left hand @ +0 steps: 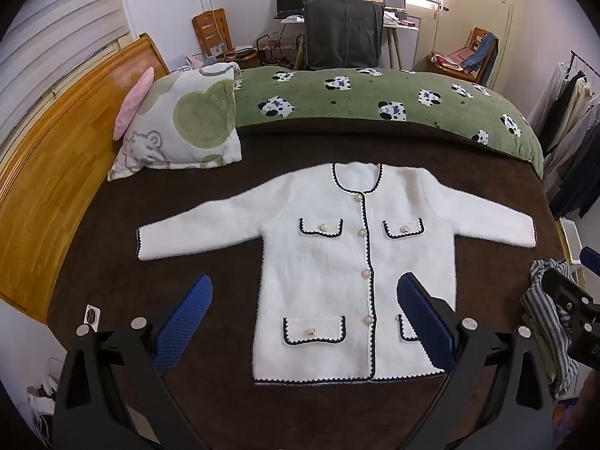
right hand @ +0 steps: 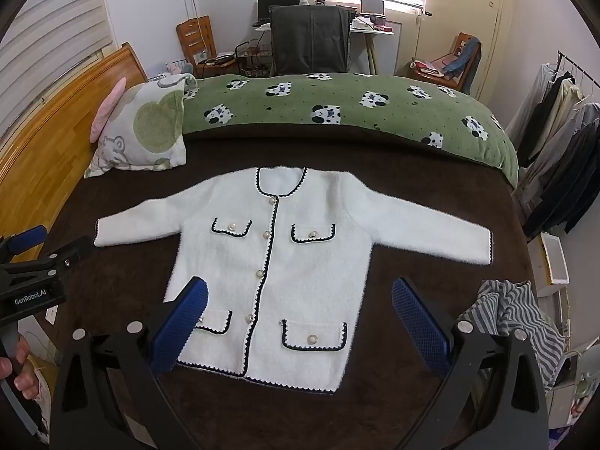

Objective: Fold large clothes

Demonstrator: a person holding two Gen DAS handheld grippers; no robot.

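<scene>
From my station I read the scene from the left. A wooden headboard runs along the left edge of the bed. Just beside it a printed pillow stands tilted, with a pink cushion behind it. Beyond the pillow a green blanket with a cow print lies bunched across the far side of the bed.

The white cardigan — dark scalloped trim, pearl buttons, four pockets — lies flat and buttoned on the dark brown bedspread, collar away from me, both sleeves spread outward.

My left tool hangs above the lower half of the cardigan, released, blue pads wide apart; nothing sits in its grip. My right tool hovers likewise over the hem, jaws spread and empty. A hand shows at the left edge of the right wrist view, gripping the left tool's handle.

At the right edge of the bed a striped shirt lies crumpled, apart from the cardigan. Farther right, dark garments hang on a clothes rack.
</scene>
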